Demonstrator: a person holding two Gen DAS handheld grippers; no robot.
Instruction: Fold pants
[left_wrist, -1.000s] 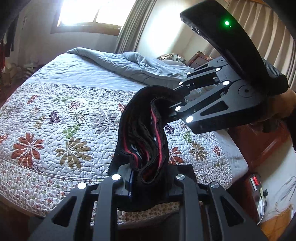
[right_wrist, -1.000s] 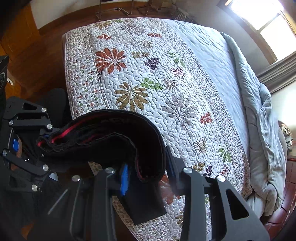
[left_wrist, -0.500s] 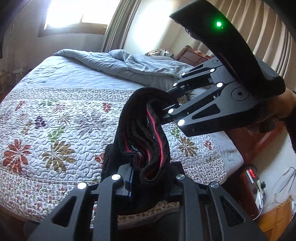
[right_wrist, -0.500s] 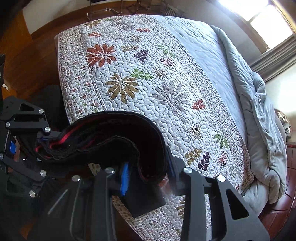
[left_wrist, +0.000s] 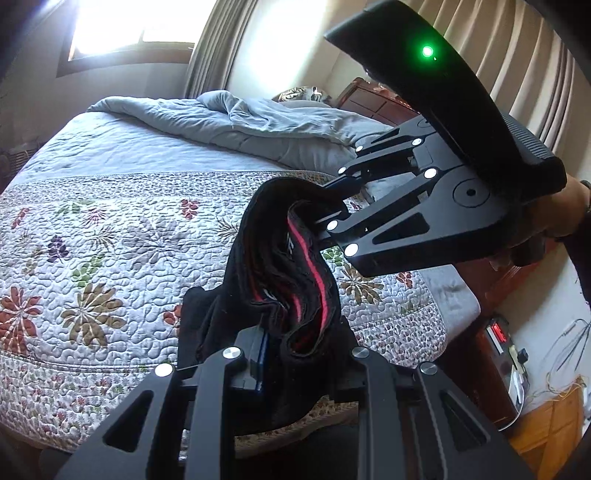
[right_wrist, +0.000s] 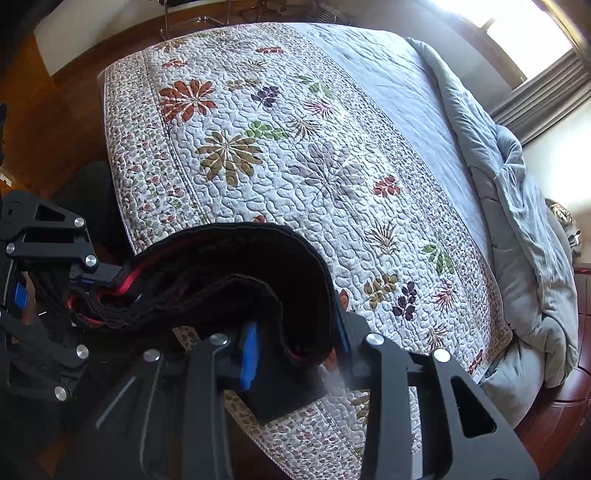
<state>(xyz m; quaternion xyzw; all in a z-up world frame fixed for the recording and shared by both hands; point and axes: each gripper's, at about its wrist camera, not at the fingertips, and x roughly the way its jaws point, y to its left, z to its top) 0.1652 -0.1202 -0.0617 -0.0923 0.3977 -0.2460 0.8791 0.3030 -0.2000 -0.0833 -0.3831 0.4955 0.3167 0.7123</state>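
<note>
While clamping both jaws on the bunched waistband of the black pants (left_wrist: 291, 273), hanging over the quilt's (right_wrist: 280, 155) near edge, unfolded, not yet spread.

Bare quilt (right_wrist: 280, 155) across the whole near half of the bed (left_wrist: 447, 291); open room above it for either tongs. Farther back, flat grey sheet (right_wrist: 399, 88), also clear. Along the head end, a rumpled duvet (left_wrist: 258, 122) heaped as a ridge. Between the two tongs, black pants (right_wrist: 236, 280) slung as a band above the bed's near edge. Beyond the bed's side, dark wooden furniture (left_wrist: 373, 99) and curtains (left_wrist: 517, 74) hemming in that flank.
</note>
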